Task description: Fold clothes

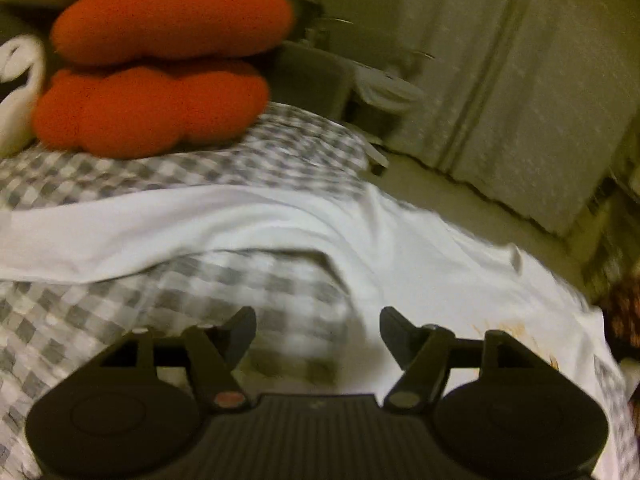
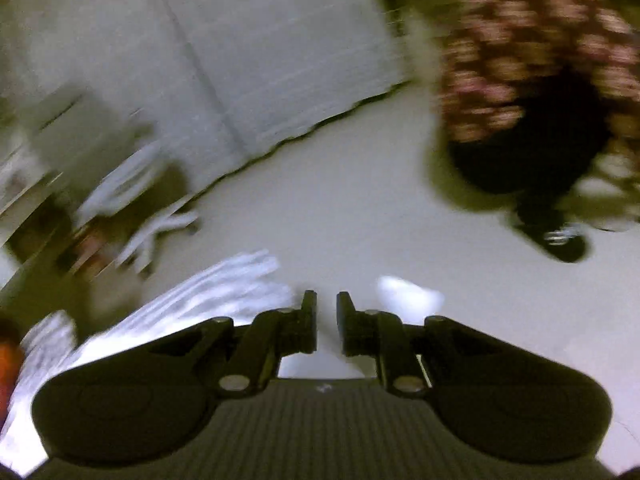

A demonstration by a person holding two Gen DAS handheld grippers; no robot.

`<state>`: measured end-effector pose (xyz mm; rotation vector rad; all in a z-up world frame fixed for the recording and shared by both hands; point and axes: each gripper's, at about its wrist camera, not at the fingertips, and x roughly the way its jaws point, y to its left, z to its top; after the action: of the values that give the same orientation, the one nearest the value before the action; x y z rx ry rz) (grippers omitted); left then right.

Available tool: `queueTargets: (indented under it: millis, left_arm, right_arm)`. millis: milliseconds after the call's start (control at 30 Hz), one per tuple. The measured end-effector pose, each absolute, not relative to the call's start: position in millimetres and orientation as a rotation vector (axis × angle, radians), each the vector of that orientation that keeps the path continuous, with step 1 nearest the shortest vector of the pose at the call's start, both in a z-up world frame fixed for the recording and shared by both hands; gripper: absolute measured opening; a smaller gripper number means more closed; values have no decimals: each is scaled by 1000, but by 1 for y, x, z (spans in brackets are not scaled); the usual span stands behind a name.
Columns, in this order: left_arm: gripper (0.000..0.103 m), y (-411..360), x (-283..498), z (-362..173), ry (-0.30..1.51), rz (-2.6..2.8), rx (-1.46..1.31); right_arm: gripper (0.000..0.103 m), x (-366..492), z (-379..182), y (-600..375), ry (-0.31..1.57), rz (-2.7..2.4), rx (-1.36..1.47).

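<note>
A white garment (image 1: 280, 220) with an orange print near its right end lies spread across a bed with a grey-and-white checked sheet (image 1: 80, 320). My left gripper (image 1: 318, 328) hovers over the garment's near edge. It is open, with nothing between its fingers (image 1: 244, 324). In the right wrist view my right gripper (image 2: 327, 312) points out over the pale floor (image 2: 360, 208). Its jaws stand a narrow gap apart and hold nothing. Blurred white fabric (image 2: 192, 300) lies just left of it; I cannot tell whether it is the garment or the sheet.
Two orange cushions (image 1: 160, 60) are stacked at the head of the bed. Pale wardrobe doors (image 1: 520, 100) line the far side of the floor. A person in a patterned top and dark trousers (image 2: 540, 120) stands to the right, with one dark shoe (image 2: 560, 244) on the floor.
</note>
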<state>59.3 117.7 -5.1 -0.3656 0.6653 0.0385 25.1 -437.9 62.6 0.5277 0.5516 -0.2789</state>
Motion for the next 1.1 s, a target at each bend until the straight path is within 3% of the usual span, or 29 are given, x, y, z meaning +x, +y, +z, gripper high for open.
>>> queueTargets:
  millis: [267, 533, 633, 700, 800, 1100]
  left_arm:
    - [70, 127, 91, -18, 637, 31, -445]
    - [67, 132, 113, -27, 592, -13, -444]
    - [50, 129, 115, -30, 588, -2, -401]
    - [18, 127, 117, -30, 583, -16, -370]
    - [6, 129, 117, -29, 572, -41, -393]
    - [5, 126, 114, -17, 524, -28, -332]
  right_arm:
    - [17, 64, 42, -367, 732, 52, 478]
    - [17, 82, 27, -341, 759, 144, 618]
    - [17, 86, 29, -329, 763, 146, 610]
    - [17, 87, 31, -324, 755, 142, 581]
    - [18, 90, 33, -322, 751, 138, 574]
    - [18, 86, 33, -343, 719, 149, 670]
